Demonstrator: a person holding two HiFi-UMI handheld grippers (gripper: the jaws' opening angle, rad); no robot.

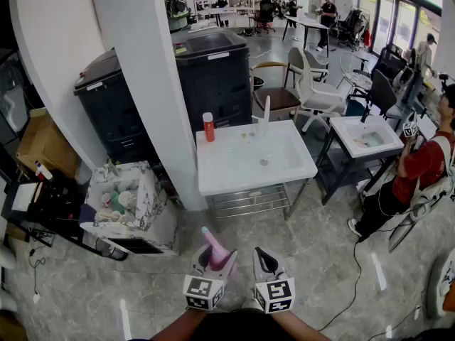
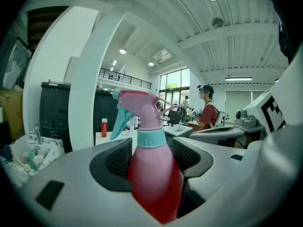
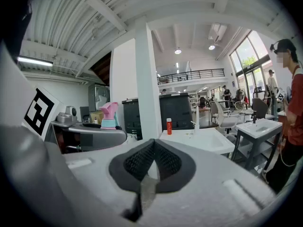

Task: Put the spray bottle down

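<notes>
**Spray bottle in your left claw, short of the table**

A broad white pillar [image 1: 142, 69] rose ahead of you to the left, with two black cabinets [image 1: 213, 77] behind it, one on each side. Just right of the pillar's foot stood the white table [image 1: 238, 172], with a shallow basin in its top. Left of the pillar, on the floor, sat a white box [image 1: 153, 201] full of odds and ends. A person in a red shirt [image 1: 421, 163] stood well off to the right, beside a smaller white table.

You held both claws low and close together, well apart from the table. Your left gripper [image 1: 214, 260] was clamped on the pink spray bottle [image 2: 154, 171]: the ribbed pads pressed its body from both sides, the bottle upright, its teal collar and pink head clear above the jaws, its teal trigger pointing left. Your right gripper [image 3: 152, 161] was empty, its pads brought together.

A small red bottle [image 1: 208, 127] stood upright at the table's far left corner.
</notes>
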